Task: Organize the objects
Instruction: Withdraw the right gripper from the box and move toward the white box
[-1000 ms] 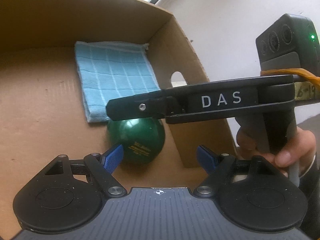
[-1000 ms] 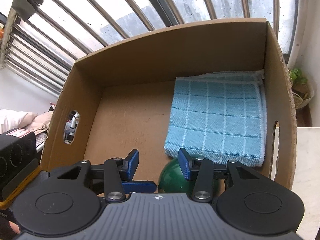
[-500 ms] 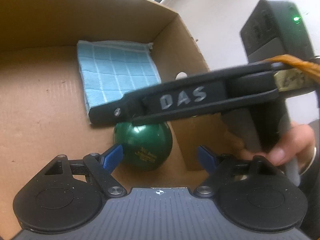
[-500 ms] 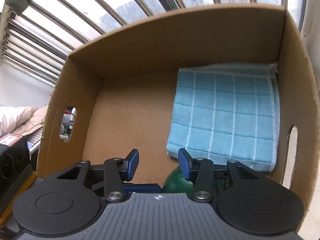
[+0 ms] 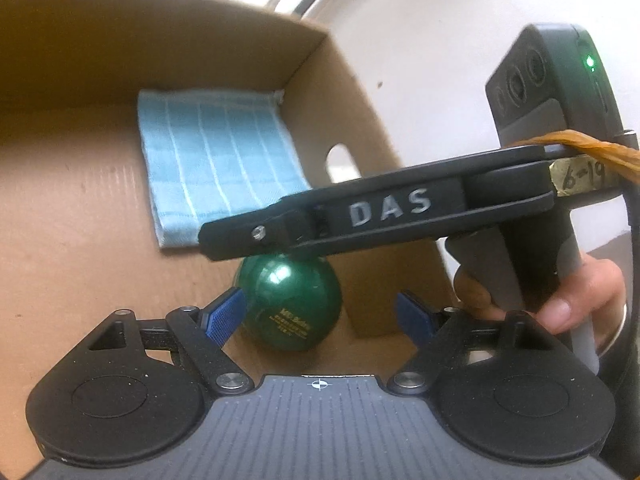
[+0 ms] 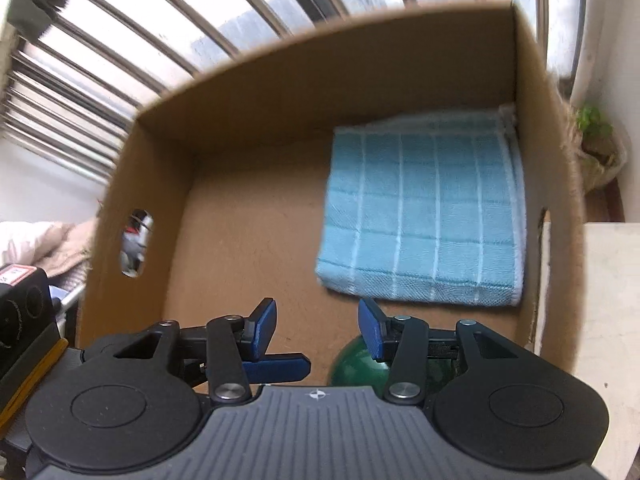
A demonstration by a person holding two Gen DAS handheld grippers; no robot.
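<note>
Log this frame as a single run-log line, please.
box: holds folded blue cloth, green ball | left gripper: open, empty, at ball | right gripper: open, empty, above ball

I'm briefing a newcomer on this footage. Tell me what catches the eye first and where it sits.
A glossy green ball sits on the floor of the cardboard box, beside the near edge of a folded blue checked cloth in the far right corner. The right gripper reaches in above the ball; the left gripper hangs open before it.
</note>
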